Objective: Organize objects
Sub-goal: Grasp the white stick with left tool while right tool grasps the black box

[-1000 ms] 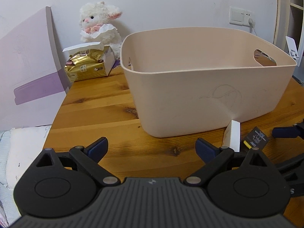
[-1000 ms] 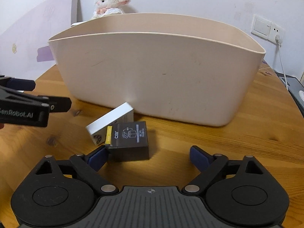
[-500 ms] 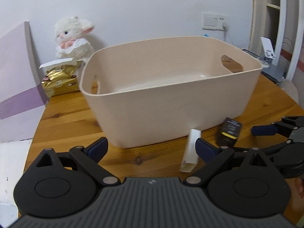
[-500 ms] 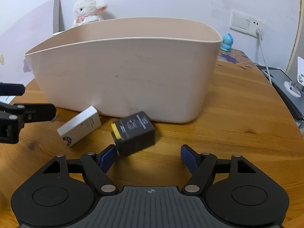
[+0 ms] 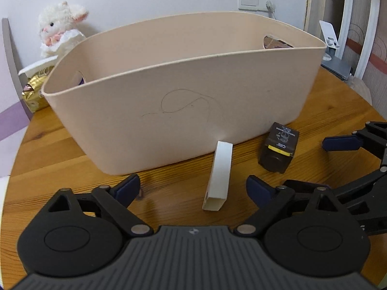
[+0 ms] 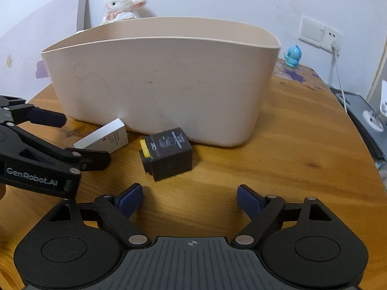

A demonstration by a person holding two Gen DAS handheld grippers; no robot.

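A large beige tub (image 5: 183, 101) (image 6: 169, 84) stands on the round wooden table (image 5: 60, 157). In front of it lie a thin white box (image 5: 219, 176) (image 6: 106, 139) and a small black box with a yellow strip (image 5: 278, 148) (image 6: 169, 155). My left gripper (image 5: 193, 188) is open, with the white box lying between its blue-padded fingers. My right gripper (image 6: 189, 199) is open just short of the black box. In the right wrist view the left gripper (image 6: 72, 137) shows at the left; the right gripper (image 5: 338, 159) shows at the right of the left wrist view.
A white plush lamb (image 5: 60, 26) and a gold packet (image 5: 33, 91) sit behind the tub at the left, beside a pale purple board (image 6: 48, 38). A blue figurine (image 6: 292, 56), a wall socket with a cable (image 6: 333, 46) and a grey device (image 6: 362, 111) are to the right.
Both grippers have swung round and come closer to the boxes. The white box now lies between the left gripper's fingers, and the black box sits nearer the right gripper's centre.
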